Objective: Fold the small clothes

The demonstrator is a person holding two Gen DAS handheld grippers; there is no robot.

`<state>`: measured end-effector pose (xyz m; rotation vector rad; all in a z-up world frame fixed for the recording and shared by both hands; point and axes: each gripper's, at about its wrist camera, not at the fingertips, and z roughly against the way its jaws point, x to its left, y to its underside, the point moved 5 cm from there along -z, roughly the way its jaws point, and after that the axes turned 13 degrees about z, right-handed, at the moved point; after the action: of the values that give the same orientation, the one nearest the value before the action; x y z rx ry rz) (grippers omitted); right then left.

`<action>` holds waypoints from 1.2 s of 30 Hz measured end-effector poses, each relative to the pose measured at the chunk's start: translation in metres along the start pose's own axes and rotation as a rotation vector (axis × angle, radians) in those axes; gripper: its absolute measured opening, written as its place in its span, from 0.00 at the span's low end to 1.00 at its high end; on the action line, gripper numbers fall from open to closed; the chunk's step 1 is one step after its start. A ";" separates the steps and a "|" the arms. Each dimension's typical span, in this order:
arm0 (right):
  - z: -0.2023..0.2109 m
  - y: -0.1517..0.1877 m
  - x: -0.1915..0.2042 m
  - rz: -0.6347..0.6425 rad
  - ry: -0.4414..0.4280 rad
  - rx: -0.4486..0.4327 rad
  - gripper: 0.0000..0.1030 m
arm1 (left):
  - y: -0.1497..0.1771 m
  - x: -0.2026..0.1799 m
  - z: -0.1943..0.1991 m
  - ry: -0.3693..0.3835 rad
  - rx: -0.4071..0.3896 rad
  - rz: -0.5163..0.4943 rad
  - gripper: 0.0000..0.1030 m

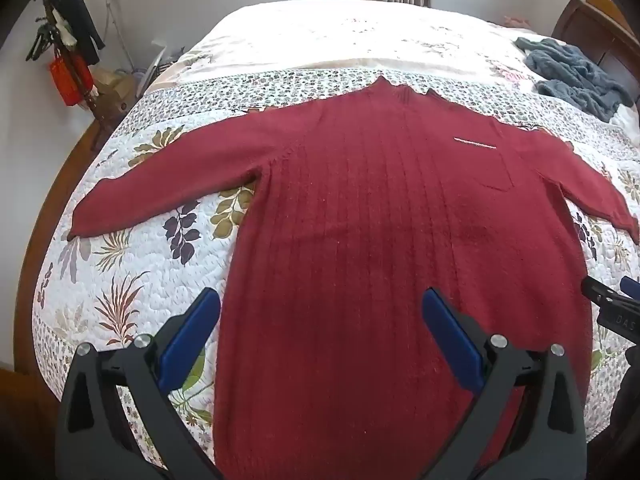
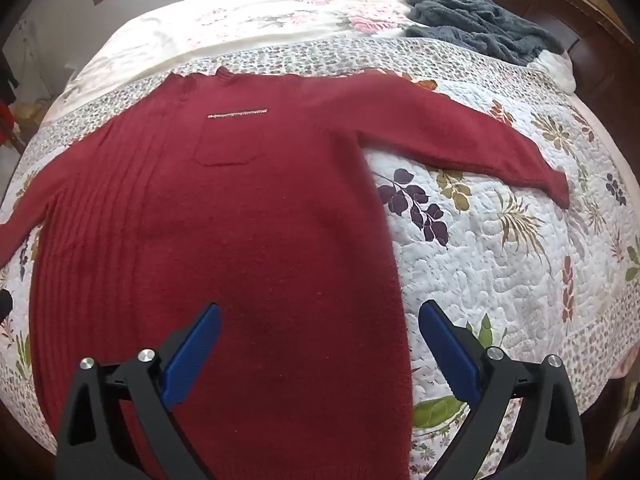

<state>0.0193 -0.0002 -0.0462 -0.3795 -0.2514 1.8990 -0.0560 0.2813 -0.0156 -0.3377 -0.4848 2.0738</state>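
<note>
Red knit sweater (image 1: 380,208) lies flat, front up, on the quilted floral bedspread (image 1: 140,248), both sleeves spread out to the sides, collar at the far end, hem nearest the grippers. Chest pocket (image 2: 226,150) with a pale trim stripe sits below the collar.

Left gripper (image 1: 320,320) hangs over the sweater's lower left edge, jaws wide apart, nothing held. Right gripper (image 2: 320,328) hangs over the sweater's lower right edge, jaws also spread, empty. Neither is seen touching the fabric.

Handling guess: soft, limp ribbed knit, light to moderate weight, not slippery, will drape and sag when lifted, may stretch if pulled. Likely best hold: pinch a sleeve cuff, shoulder seam or hem corner, taking a small bunch of cloth rather than one layer off the flat middle. The quilt under the sweater is soft, so pressing down to pinch could catch the bedspread too.

Room: bedroom. Blue-grey fluffy garment (image 2: 480,24) is heaped beyond the sweater's right sleeve, near the dark wooden headboard (image 2: 560,12). A coat stand (image 1: 68,40) with hanging items stands off the bed, beyond the sweater's left sleeve. Curtain and window frame are behind the collar end.
</note>
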 end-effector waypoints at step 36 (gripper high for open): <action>0.004 -0.010 0.000 0.006 0.012 -0.041 0.96 | -0.004 0.002 -0.003 -0.013 -0.038 -0.019 0.97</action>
<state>0.0268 0.0036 -0.0388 -0.4195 -0.2819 1.8992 -0.0530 0.2849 -0.0164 -0.3413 -0.5334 2.0516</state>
